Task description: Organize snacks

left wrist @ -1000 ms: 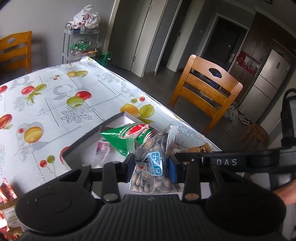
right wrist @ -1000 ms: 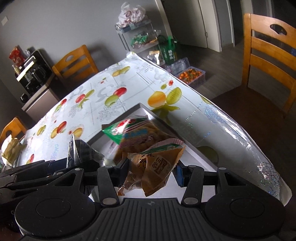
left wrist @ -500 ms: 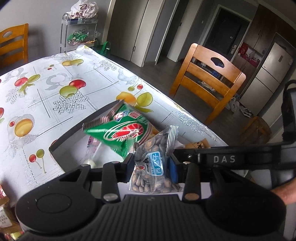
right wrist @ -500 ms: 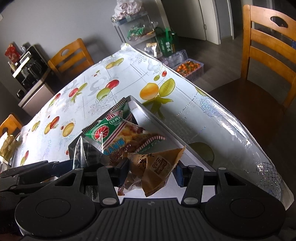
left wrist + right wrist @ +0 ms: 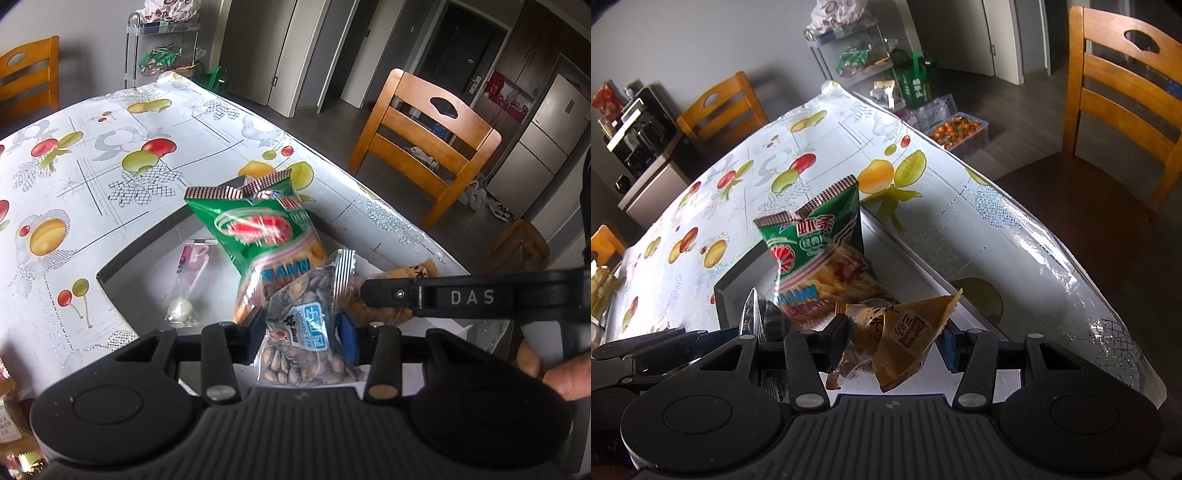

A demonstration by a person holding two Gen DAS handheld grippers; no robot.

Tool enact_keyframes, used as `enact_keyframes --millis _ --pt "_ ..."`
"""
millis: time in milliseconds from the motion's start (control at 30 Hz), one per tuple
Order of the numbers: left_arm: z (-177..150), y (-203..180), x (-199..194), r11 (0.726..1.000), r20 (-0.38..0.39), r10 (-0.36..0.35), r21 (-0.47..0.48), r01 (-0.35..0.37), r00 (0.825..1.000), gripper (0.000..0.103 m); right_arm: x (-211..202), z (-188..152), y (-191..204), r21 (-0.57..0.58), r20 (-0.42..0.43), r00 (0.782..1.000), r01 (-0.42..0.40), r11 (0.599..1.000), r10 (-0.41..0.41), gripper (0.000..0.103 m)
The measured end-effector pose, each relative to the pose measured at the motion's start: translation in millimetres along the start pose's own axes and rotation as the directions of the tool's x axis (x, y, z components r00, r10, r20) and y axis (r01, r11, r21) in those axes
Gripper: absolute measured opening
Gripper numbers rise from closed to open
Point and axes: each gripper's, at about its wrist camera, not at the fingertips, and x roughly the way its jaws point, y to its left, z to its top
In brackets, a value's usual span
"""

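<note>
Clear seed packet (image 5: 306, 332) is slipping between our left fingers (image 5: 258, 325) as they are opening over the white tray (image 5: 122, 273); we are lowering gently, right fingers (image 5: 836, 332) gripping the brown packet (image 5: 905, 339).

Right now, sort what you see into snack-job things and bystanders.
Job:
- clear packet of striped seeds, between the opening left gripper jaws
- tan triangular snack packet, in the right gripper
- green shrimp-stick bag
- grey-walled white tray

Lying about:
- wooden slat-back chair
- crate of oranges
- fruit-print tablecloth
</note>
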Motion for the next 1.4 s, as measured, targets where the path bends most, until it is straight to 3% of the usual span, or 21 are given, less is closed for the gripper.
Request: enact_keyframes --millis 300,333,367,500,567,900,1400 --pt "-1.7 -3.1 5.2 1.000 -0.031 0.024 0.019 -0.024 0.999 0.050 0.6 0.3 0.1 0.002 0.007 1.000 0.009 1.000 -0.009 0.053" --pt "-1.9 -3.1 6.1 0.999 -0.034 0.028 0.020 -0.027 0.999 0.055 -0.2 0.3 -0.4 0.001 0.009 1.000 0.010 1.000 -0.010 0.053" --pt "-2.5 -3.2 6.9 0.999 -0.039 0.028 0.023 -0.028 0.999 0.068 -0.4 0.4 -0.3 0.000 0.011 1.000 0.010 1.000 -0.010 0.053" --pt "-3.6 -4.8 6.9 0.999 -0.031 0.031 0.037 -0.029 0.999 0.077 -1.5 1.6 -0.4 0.000 0.016 1.000 0.011 1.000 -0.011 0.053" --pt "-3.9 -5.5 7.1 0.999 -0.027 0.033 0.042 -0.032 0.999 0.087 -3.0 1.7 -0.8 0.000 0.021 1.000 0.013 1.000 -0.013 0.055" --pt "-7.0 -3.3 1.1 0.999 -0.027 0.014 0.044 -0.013 1.000 0.091 -13.6 8.0 2.5 -0.005 0.067 0.998 0.011 1.000 -0.010 0.059" --pt "-24.1 12.3 -35.7 0.995 0.018 0.073 0.067 -0.074 0.997 0.091 -22.1 8.1 39.8 -0.079 0.099 0.995 -0.027 0.997 0.034 0.077"
